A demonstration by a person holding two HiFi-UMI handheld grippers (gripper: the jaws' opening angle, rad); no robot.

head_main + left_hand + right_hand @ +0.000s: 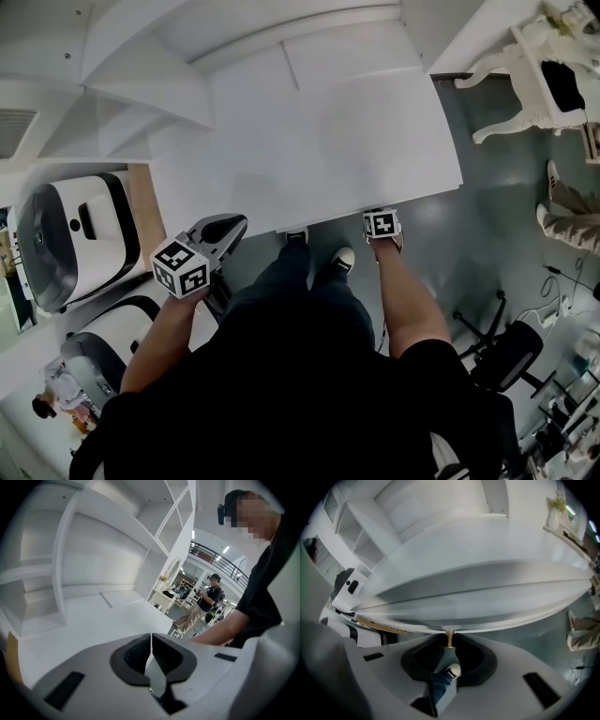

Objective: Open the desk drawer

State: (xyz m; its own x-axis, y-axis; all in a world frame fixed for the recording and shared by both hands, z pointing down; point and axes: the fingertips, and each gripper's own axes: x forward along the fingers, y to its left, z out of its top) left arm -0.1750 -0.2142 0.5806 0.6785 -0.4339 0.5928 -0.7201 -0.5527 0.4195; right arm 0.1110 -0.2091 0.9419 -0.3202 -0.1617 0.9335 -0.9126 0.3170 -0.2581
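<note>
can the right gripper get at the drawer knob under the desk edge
Likely yes: the right gripper sits at the desk front edge with the brass knob already between its jaws, which look closed on it; nothing blocks it.

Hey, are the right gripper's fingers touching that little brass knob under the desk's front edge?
Touching. The right gripper view shows the brass knob pinched between both fingers, no gap on either side.
</note>
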